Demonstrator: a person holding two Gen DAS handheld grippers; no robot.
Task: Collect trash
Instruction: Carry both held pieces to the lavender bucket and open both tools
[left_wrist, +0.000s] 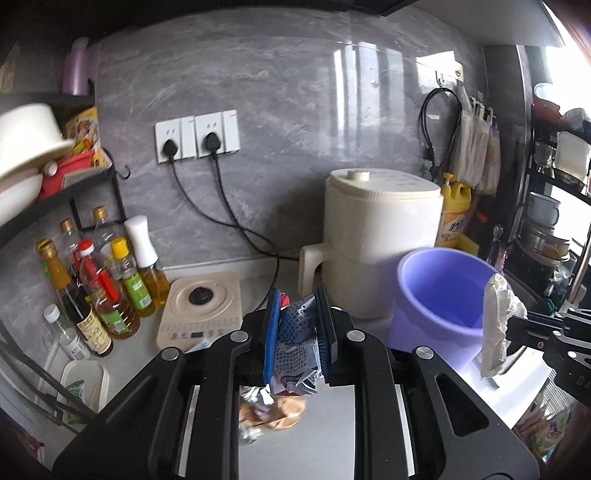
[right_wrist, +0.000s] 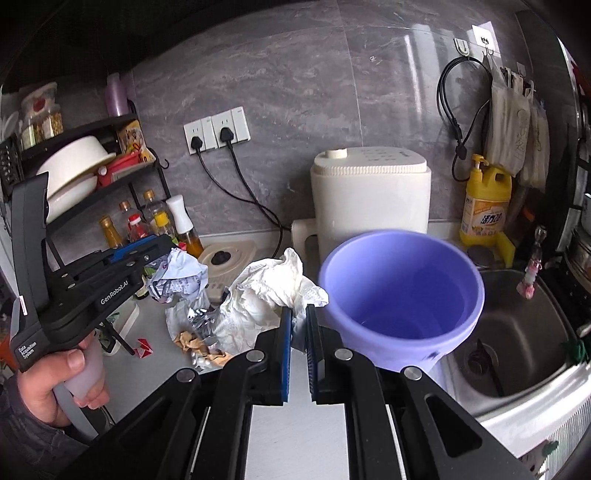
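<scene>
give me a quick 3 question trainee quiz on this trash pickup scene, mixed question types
1. True or false: the left claw is shut on a crumpled printed wrapper.
2. What does the right claw grip? A) a bottle B) a white tissue C) a sponge
3. Fill in: the purple bin stands between the white appliance and the ____.

Key
1. True.
2. B.
3. Sink, seen in the right wrist view. More trash lies on the counter.
</scene>
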